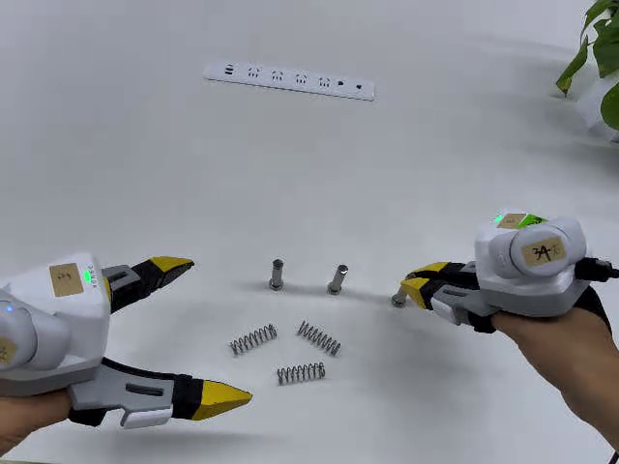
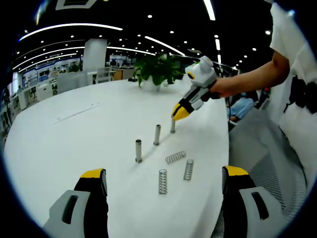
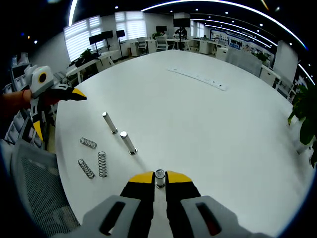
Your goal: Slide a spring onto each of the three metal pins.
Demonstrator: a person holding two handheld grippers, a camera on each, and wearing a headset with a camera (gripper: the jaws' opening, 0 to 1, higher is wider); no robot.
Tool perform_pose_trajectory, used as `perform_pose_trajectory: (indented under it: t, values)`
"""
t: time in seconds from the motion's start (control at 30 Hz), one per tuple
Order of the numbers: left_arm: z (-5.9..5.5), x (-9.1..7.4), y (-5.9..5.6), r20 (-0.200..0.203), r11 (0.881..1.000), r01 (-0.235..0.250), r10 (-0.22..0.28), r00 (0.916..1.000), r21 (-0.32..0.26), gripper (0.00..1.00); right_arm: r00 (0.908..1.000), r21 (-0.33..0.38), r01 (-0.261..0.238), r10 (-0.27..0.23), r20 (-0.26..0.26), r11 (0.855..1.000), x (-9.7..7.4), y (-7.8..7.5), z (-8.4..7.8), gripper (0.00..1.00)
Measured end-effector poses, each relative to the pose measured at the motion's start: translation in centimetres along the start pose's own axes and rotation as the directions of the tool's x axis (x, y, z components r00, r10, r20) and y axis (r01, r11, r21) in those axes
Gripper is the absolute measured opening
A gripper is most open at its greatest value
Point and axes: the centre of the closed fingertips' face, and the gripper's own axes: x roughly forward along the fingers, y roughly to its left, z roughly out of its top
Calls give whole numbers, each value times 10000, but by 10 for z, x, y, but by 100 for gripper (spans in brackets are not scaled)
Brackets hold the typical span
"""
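Right claw clamped on first pin, which stands on the desk toward its near edge. Second pin and third pin upright beside it, bare. Three springs lie loose nearer that edge. Left claw spread wide apart, holding nothing.

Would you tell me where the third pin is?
Head view, right side: the third pin is clamped in the right gripper, right of the other two pins.

Broad white table, power strip, potted plant, ceiling light strips, bright windows beyond.
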Motion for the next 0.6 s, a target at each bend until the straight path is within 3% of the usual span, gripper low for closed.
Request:
perform_pose_trajectory:
  t: [0.6]
  values:
    - [0, 2, 0, 16, 10000, 55, -55, 10000, -6, 98, 9998, -83, 98, -97, 168, 9999, 1, -2, 4, 9]
